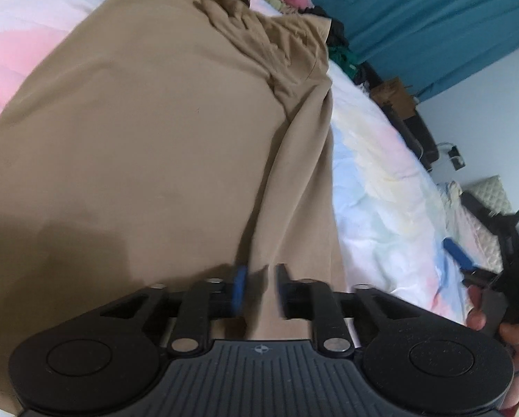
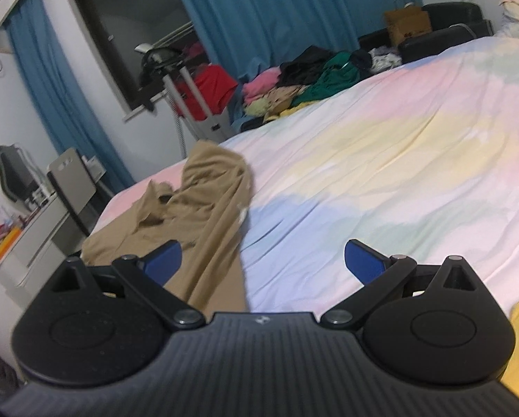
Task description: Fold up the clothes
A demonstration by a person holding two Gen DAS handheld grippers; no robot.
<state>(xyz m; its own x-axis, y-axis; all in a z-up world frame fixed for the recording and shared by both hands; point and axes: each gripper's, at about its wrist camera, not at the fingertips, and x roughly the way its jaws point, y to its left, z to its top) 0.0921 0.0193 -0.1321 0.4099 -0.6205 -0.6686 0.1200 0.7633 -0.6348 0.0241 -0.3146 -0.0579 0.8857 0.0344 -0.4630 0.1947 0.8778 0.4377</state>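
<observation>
Tan shirt (image 1: 162,132) spread on bed (image 1: 381,187), one side turned inward, further folds remaining; left gripper (image 1: 259,290) fingers parted, empty; right gripper (image 2: 263,260) fingers wide apart, empty; unfolded clothes pile (image 2: 304,80) at upper centre awaits.

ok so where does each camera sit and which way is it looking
Left wrist: on the left gripper, angled down along the tan cotton garment spread on the pastel tie-dye bedsheet; its jaws stand slightly apart, the right gripper and hand at the right edge.
Right wrist: on the right gripper, jaws wide, looking across the bed to the teal curtains.
Shared: garment, bedsheet, curtains, the heap of coloured clothes.
</observation>
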